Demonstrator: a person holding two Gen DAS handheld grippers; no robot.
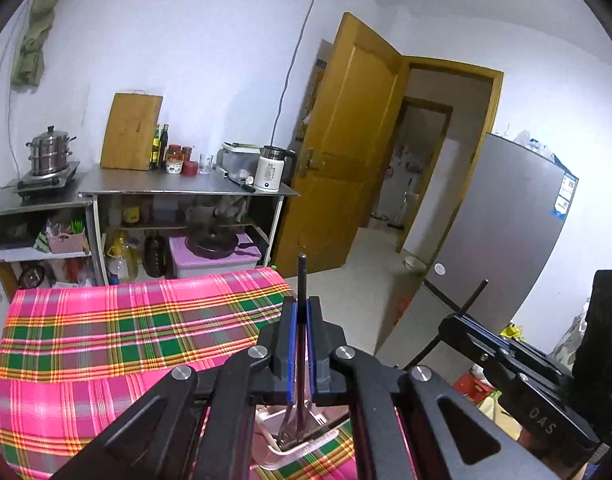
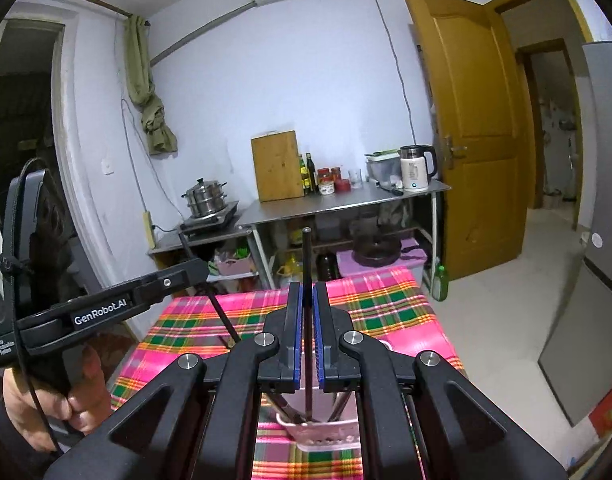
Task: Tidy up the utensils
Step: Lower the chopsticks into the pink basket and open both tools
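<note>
Black linkage fills the bottom of the left wrist view, and between the blue pads of the left gripper point(image 1: 301, 312) a dark utensil handle point(image 1: 302, 280) is clamped, its tip standing above the fingertips. Below the jaws, fork tines point(image 1: 286, 426) are seen hanging over a clear tray point(image 1: 306, 450) on the plaid cloth point(image 1: 105, 340). At the right edge the right gripper point(image 1: 458, 316) is seen with a second thin dark rod point(image 1: 474, 294) through it.

Black linkage again lies nearest in the right wrist view; the right gripper's jaws are closed on a dark rod point(image 2: 306, 260), which runs down toward a pink holder point(image 2: 326, 436) where other utensils already stand. The left gripper point(image 2: 203, 270) is seen at left, held by a hand point(image 2: 81, 396), with its utensil slanting down to the cloth.

Both pieces appear to be carried, each pinched near mid-handle. For a clean placement, each should be brought upright over its slot, lowered until the end is inside, and only then released, one hand at a time so the handles are not crossed
</note>
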